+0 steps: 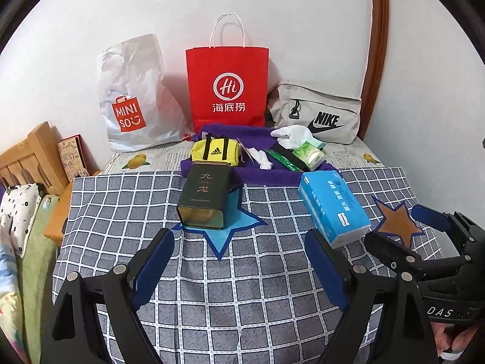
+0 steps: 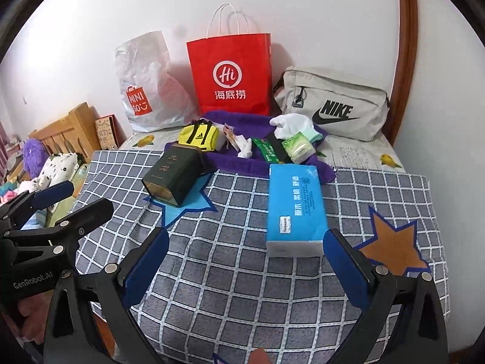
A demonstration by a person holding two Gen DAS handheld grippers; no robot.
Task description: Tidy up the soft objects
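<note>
Hovering side by side over near edge of checked cloth point(image 1: 242, 273): left gripper point(image 1: 239, 261) and right gripper point(image 2: 245, 261), both spread wide, grasping nothing. Tissue pack point(image 2: 295, 209) lying near right, apparently staged for pickup; gloves point(image 2: 291, 126) far behind on purple towel point(image 2: 236, 163).

Three bags stand in a row against the wall point(image 1: 288, 24) at the back of the bed point(image 1: 348, 154): the plastic bag point(image 1: 136, 97) on the left, the paper bag point(image 1: 227, 82) in the middle, the pouch point(image 1: 318, 112) on the right. Before them lies a towel point(image 1: 266, 176), and on it, from left to right, a small sports bag point(image 1: 215, 149), a glove point(image 1: 292, 135) and a small tissue pack point(image 1: 309, 155). Nearer, on the checked cloth point(image 1: 242, 288), the tin point(image 1: 204, 201) lies left on its side, and the large tissue pack point(image 1: 333, 207) right.
</note>
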